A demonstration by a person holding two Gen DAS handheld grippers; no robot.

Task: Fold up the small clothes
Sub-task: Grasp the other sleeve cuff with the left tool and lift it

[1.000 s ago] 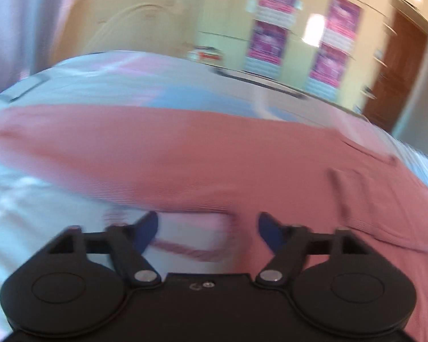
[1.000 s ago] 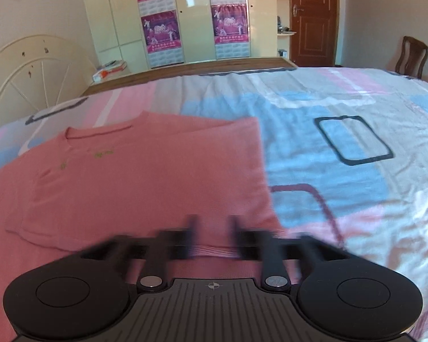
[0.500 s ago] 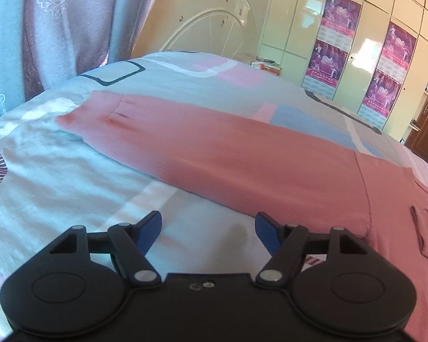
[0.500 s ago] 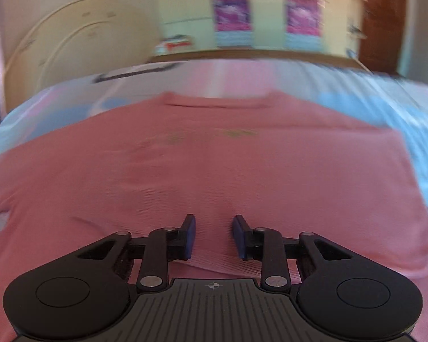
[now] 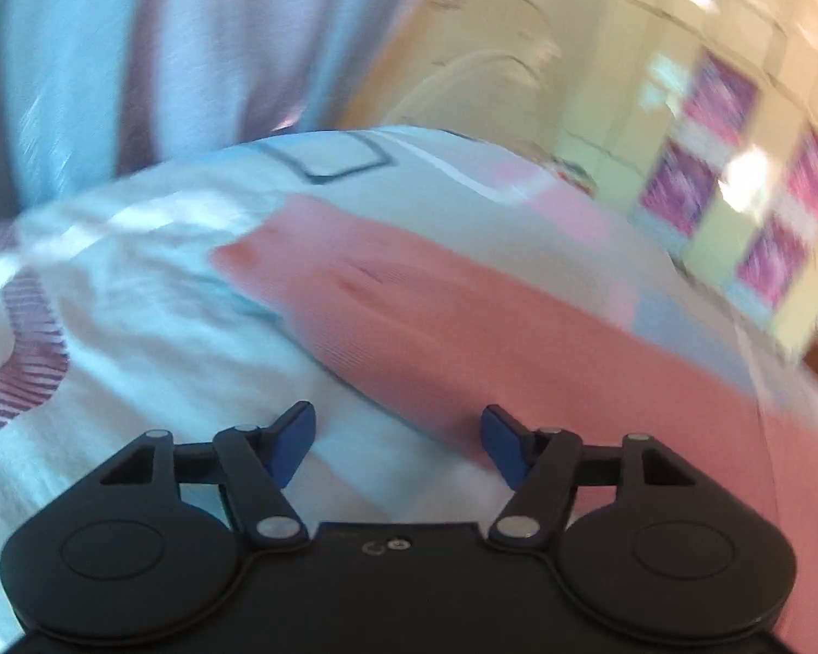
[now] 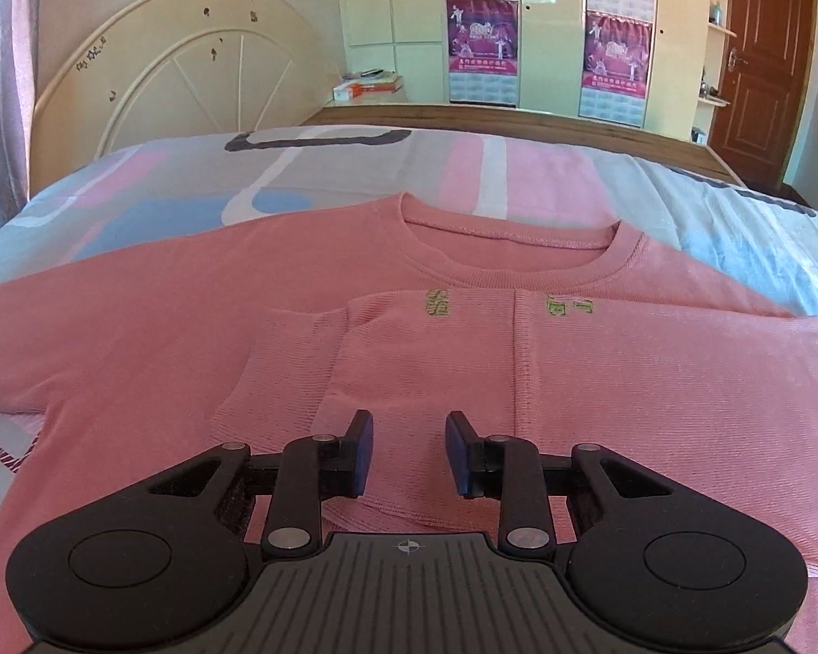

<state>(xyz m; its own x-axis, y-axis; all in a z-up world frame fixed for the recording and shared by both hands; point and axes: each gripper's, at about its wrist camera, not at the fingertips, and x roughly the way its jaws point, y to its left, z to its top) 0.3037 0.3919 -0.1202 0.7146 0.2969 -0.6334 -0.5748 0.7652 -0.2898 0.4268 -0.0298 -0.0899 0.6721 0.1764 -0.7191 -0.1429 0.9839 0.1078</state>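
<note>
A pink knit sweater (image 6: pixel 627 381) lies flat on the bed, neckline (image 6: pixel 518 256) at the far side. One folded layer lies across its chest. My right gripper (image 6: pixel 409 452) hovers over that layer near its front hem, jaws narrowly apart with no cloth pinched. In the blurred left wrist view the sweater's long sleeve (image 5: pixel 436 316) runs from its cuff (image 5: pixel 256 256) at upper left down to the right. My left gripper (image 5: pixel 398 441) stands at the sleeve's near edge, over the sheet. Its jaws are wide and closing, with nothing between them.
The patterned bedsheet (image 6: pixel 191 191) surrounds the sweater. A cream headboard (image 6: pixel 191 65) stands at the far left, a wardrobe with posters (image 6: pixel 482 27) behind the bed, and a brown door (image 6: pixel 758 43) at far right. A curtain (image 5: pixel 191 54) hangs beyond the sleeve's cuff.
My left gripper has travelled along the sleeve toward the cuff, its jaws narrowing a little. My right gripper has moved from the sweater's right edge to its middle and its jaws have narrowed.
</note>
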